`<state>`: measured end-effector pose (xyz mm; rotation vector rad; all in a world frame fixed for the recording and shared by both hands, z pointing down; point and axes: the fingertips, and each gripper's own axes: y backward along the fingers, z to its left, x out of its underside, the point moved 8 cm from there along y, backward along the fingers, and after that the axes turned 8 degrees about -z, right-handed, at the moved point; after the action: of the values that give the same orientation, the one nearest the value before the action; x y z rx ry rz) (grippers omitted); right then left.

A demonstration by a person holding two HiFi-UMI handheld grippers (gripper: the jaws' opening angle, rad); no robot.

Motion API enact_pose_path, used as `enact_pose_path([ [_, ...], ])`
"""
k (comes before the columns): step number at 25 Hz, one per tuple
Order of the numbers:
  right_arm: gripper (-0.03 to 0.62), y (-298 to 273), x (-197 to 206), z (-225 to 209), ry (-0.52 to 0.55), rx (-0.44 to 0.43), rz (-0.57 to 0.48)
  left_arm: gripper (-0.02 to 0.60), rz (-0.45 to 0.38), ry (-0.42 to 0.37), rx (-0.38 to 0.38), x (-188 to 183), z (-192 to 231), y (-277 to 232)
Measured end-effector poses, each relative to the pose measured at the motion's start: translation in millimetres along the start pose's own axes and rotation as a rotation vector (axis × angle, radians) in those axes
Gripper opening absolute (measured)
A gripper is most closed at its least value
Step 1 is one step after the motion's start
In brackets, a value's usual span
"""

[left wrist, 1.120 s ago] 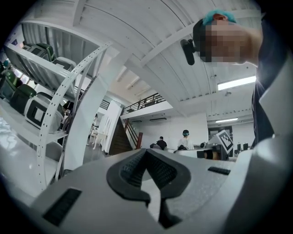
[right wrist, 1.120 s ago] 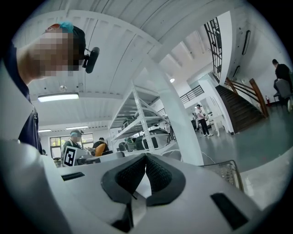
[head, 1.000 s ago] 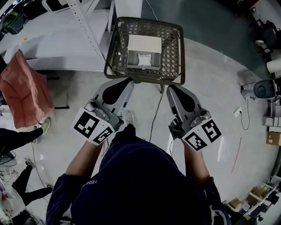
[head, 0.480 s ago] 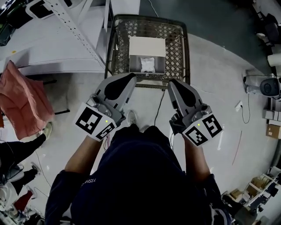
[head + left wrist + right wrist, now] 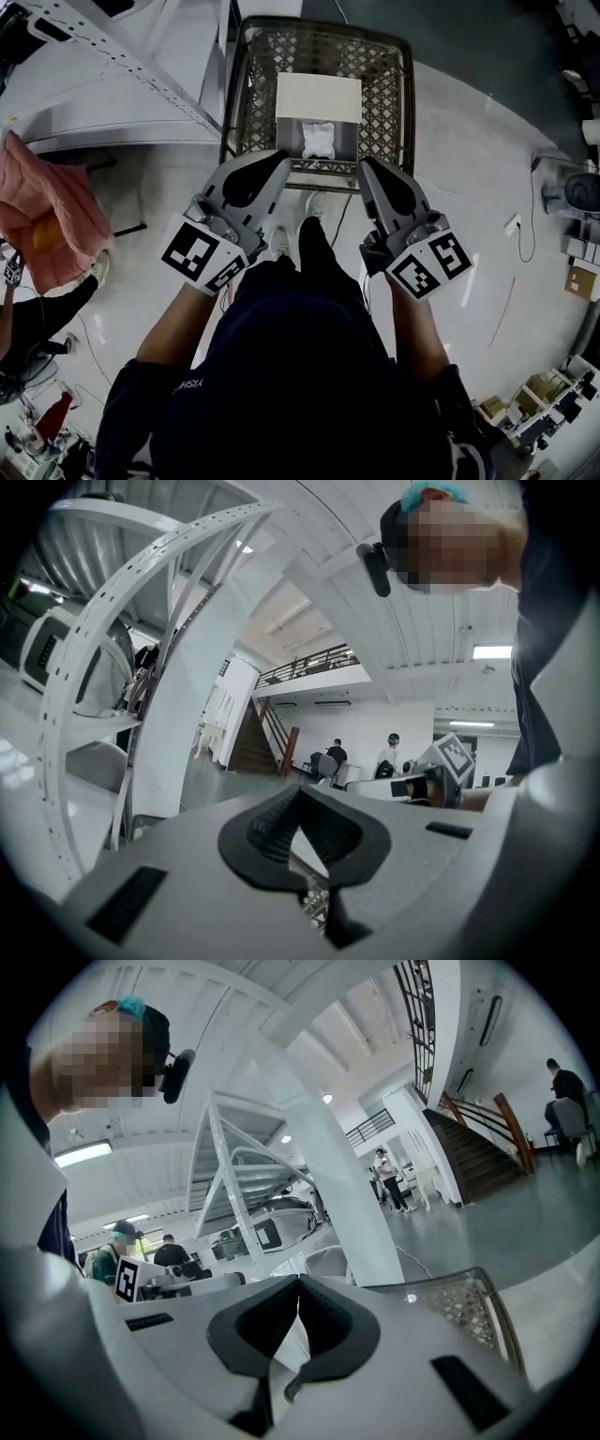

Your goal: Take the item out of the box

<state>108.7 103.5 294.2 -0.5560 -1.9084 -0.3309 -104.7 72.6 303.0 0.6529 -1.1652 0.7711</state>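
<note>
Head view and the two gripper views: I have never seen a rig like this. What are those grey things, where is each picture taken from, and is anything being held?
There is no robot here. A person holds a hand-operated gripper in each hand. The head view comes from a camera on the person's head, looking steeply down at the left gripper and the right gripper. The cubes with square markers are part of the grippers. The other two pictures come from a camera riding on each gripper, looking along its fingers. Both pairs of fingers are closed together with nothing between them, so nothing is held. Just ahead of the grippers stands a wire basket. In it sits an open white box, and a white packet lies inside the box, not yet touched.
</note>
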Motion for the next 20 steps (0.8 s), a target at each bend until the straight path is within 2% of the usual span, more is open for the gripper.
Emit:
enact_pose_path([
  [7, 0.025, -44.1, 32.2, -73.5, -0.068, 0.003, 0.086, 0.006, 0.044, 0.014, -0.073, 38.3, 32.7, -48.9],
  [15, 0.025, -73.2, 36.9, -115.9, -0.111, -0.038, 0.14, 0.006, 0.08, 0.025, -0.161, 56.5, 49.9, -84.0],
  [20, 0.025, -86.1, 67.0, -144.0, -0.156, -0.023, 0.212, 0.006, 0.127, 0.036, -0.188, 77.7, 60.0, -100.1],
])
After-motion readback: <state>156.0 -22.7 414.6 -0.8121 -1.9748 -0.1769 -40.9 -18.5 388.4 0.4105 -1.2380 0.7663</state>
